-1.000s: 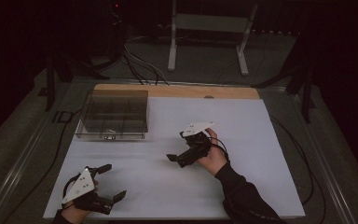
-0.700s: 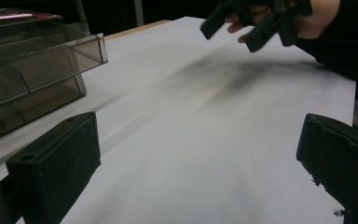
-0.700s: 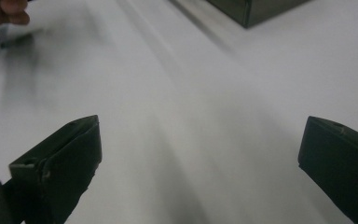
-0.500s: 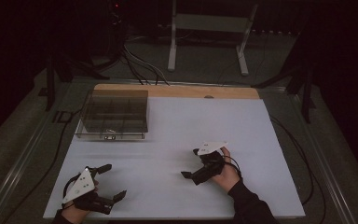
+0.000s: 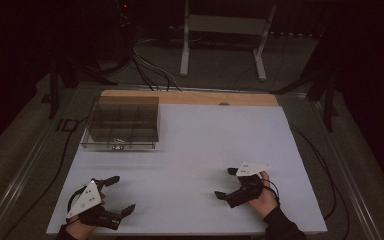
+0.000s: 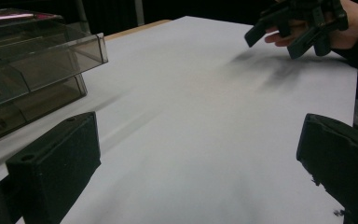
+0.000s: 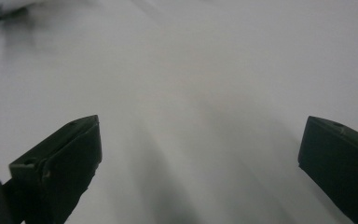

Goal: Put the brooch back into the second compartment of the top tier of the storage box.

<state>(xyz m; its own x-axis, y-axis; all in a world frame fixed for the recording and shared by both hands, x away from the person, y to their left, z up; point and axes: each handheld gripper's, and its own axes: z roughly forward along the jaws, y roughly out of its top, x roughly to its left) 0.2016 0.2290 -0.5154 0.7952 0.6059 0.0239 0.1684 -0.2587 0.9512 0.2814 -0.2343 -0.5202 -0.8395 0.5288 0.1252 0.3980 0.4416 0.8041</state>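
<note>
The white tabletop carries a clear compartment box at its far left corner, just inside the wooden strip along the far edge. The left gripper sits near the tabletop's near left corner, well apart from the box, its 2 fingers spread wide and holding nothing. The right gripper rests near the near right edge, fingers likewise released. Bare white surface lies between the box and both grippers.
</note>
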